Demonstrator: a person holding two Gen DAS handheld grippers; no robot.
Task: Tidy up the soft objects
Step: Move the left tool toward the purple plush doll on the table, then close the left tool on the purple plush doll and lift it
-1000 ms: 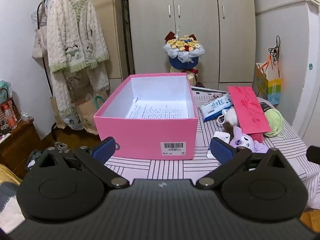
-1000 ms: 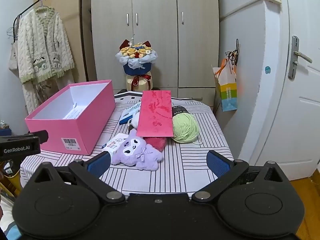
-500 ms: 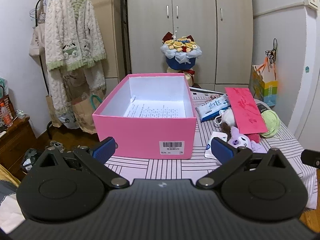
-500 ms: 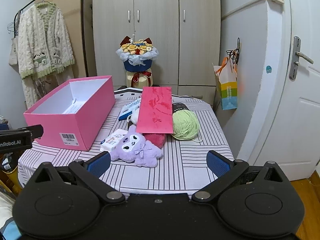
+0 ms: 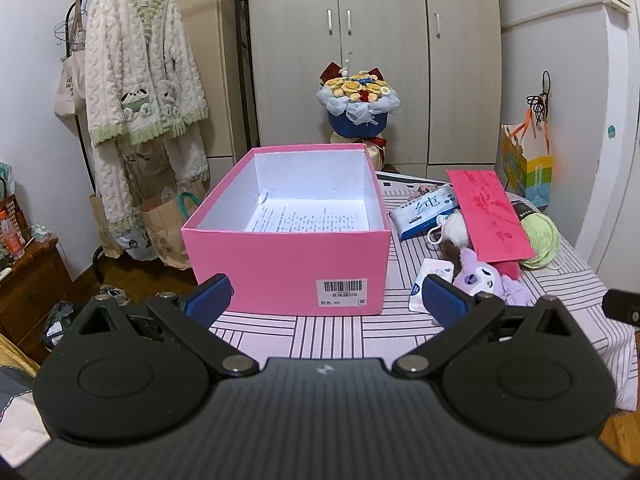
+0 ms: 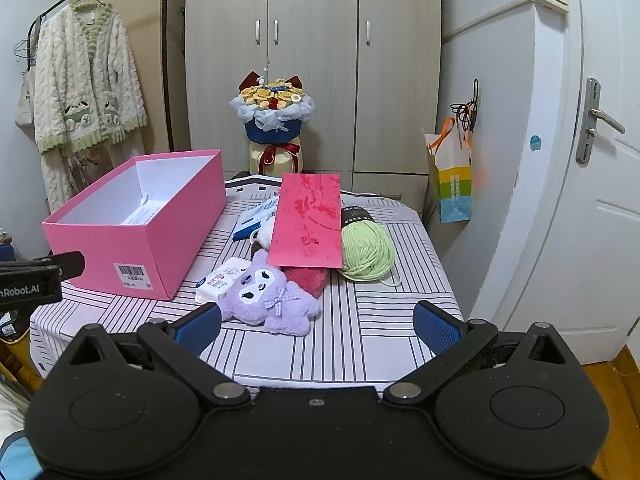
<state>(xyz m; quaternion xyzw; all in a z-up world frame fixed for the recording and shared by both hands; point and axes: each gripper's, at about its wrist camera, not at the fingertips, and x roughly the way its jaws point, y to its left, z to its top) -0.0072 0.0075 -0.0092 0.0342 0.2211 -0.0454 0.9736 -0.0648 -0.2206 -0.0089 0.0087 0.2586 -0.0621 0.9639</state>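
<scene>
Bedroom w/ grey wardrobe (image 6: 312, 64) at the back; striped bench (image 6: 360, 336) up front carries everything. Pink box (image 5: 292, 256) sits on the bench's left side, lid off, only a printed sheet (image 5: 312, 218) inside, so no soft item is stowed yet. Soft stuff is piled just right of the box: purple plush (image 6: 266, 298) nearest the camera, red fuzzy item (image 6: 308, 278) touching it behind, green yarn ball (image 6: 366, 250) to the right, a white plush (image 5: 454, 230) partly hidden further back. Red card (image 6: 310, 222) lies tilted over the pile, covering part of it. Tissue packs (image 6: 220, 280) sit between plush and box.

Step in hand, as I read it: start/approach phase, nothing grasped. Next move prob. calls for right tongs (image 6: 316, 324) to go fwd and down onto the purple plush, pinch its body, then carry it left over the box rim.

Pose: both tools held level, short of the bench's near edge, aimed fwd. Left tongs (image 5: 326, 300) face the box's front wall, fingers spread wide, empty. Right tongs likewise spread wide, empty, left pad (image 6: 198, 328) near the plush but apart from it.
</scene>
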